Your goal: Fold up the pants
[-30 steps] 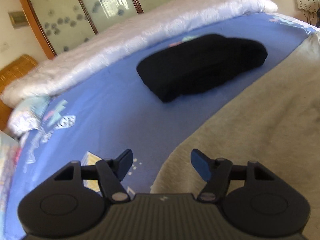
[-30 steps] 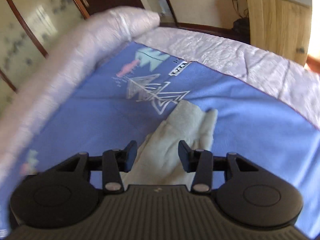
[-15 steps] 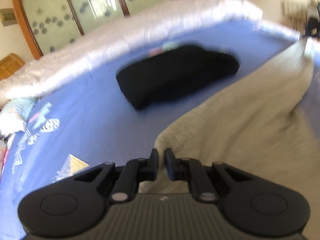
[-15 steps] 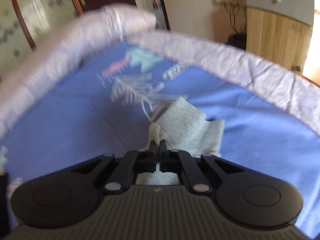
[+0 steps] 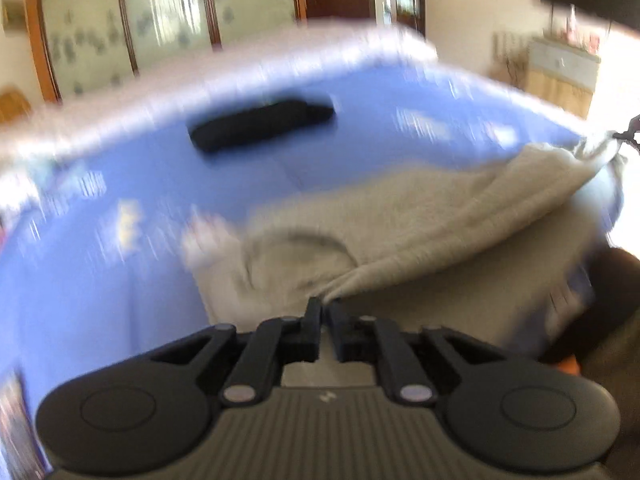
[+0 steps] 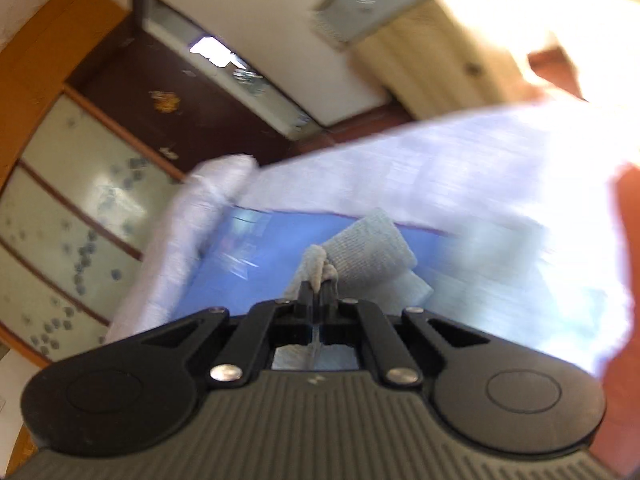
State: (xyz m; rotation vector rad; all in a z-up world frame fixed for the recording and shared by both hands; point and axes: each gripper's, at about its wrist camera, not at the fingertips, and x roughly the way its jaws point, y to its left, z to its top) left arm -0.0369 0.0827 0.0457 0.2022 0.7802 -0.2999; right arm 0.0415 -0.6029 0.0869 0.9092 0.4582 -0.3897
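Grey pants are stretched in the air over a blue bed sheet. My left gripper is shut on one edge of the pants. My right gripper is shut on a bunched end of the same grey pants, near the ribbed cuff. In the left wrist view the right gripper shows at the far right, holding the other end of the cloth. Both views are blurred by motion.
A folded black garment lies on the sheet further back. A white quilt lines the bed's far edge. A wardrobe with glass doors, a dark door and a wooden cabinet stand beyond the bed.
Both grippers went from open to shut on the grey pants. They have lifted the cloth off the bed, and the right gripper has tilted and risen.
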